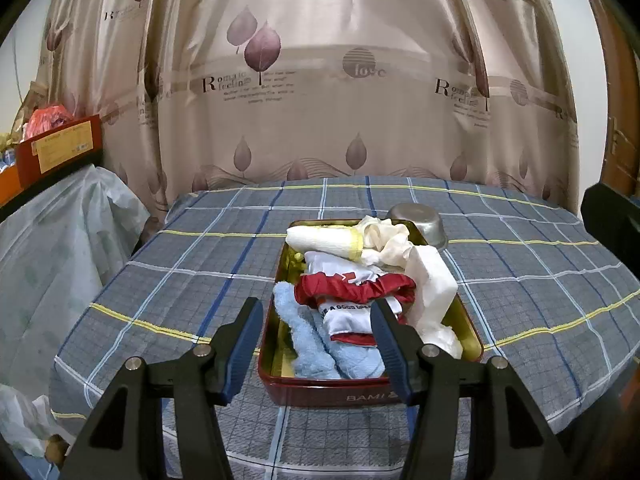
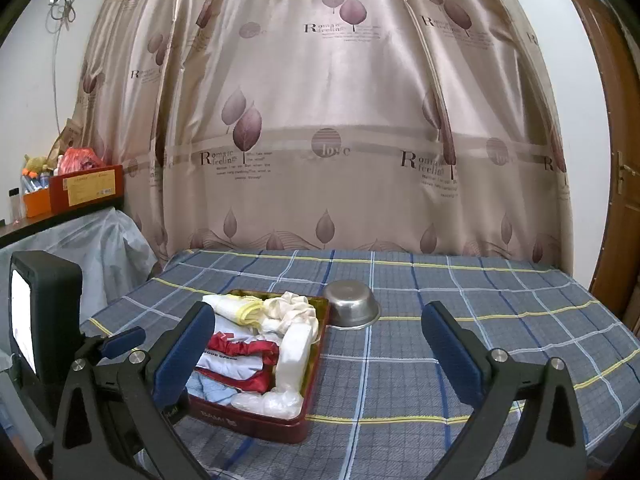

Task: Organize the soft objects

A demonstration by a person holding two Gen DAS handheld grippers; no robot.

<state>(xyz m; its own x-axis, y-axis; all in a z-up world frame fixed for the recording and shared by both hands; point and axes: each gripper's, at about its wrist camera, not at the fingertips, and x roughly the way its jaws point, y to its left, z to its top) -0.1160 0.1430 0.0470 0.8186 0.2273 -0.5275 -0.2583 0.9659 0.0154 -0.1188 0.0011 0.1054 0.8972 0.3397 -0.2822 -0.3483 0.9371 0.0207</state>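
Note:
A red rectangular tin [image 1: 340, 394] [image 2: 256, 424] stands on the checked tablecloth and holds several soft things: a light blue towel [image 1: 316, 340], a red and white cloth [image 1: 352, 292] [image 2: 240, 354], a white roll with a yellow band [image 1: 324, 240] [image 2: 232, 306], a cream scrunchie [image 1: 384, 236] [image 2: 288, 308] and a white tissue pack [image 1: 432, 284] [image 2: 294, 356]. My left gripper [image 1: 316, 312] is open and empty, just above the tin's near end. My right gripper [image 2: 318, 320] is wide open and empty, to the right of the tin.
A steel bowl [image 1: 418, 220] [image 2: 352, 306] stands behind the tin's far right corner. A beige curtain [image 2: 320, 120] hangs behind the table. A shelf with boxes [image 2: 72, 190] and plastic sheeting [image 1: 60, 248] is at the left. A wooden door [image 2: 616, 184] is at the right.

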